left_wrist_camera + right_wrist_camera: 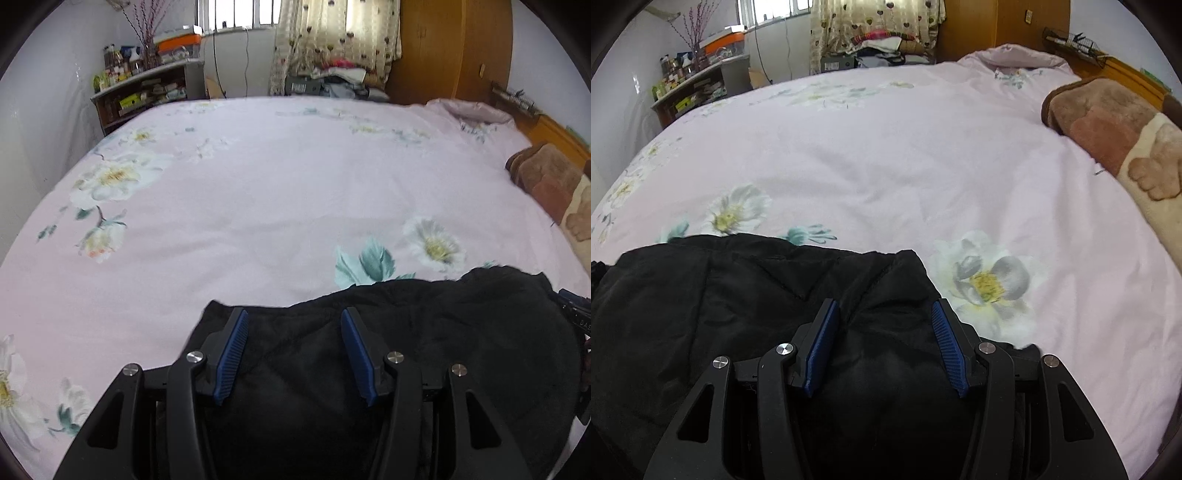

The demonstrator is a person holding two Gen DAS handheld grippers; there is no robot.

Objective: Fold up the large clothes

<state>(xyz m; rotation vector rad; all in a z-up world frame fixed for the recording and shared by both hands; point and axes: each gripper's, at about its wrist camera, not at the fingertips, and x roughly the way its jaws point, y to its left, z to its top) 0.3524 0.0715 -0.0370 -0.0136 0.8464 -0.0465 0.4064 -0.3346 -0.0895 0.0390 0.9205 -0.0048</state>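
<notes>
A black garment (pixel 424 332) is lying bunched at the near edge of a bed (pixel 277 184) with a pink flowered cover, and both tongs are hanging over it. The left gripper (pixel 293 354) is standing with its blue pads (pixel 232 354) spread apart above the garment's left part, nothing pinched between them. The right gripper (pixel 884 350) is likewise standing released over the garment's (pixel 738 295) right corner, its pads (pixel 947 350) apart, the cloth's edge lying just beyond its right finger. Both are pointing steeply down toward the cloth. A brown blanket (pixel 1108 129) is lying at the bed's right side. No writing is showing clearly enough to read.
</notes>
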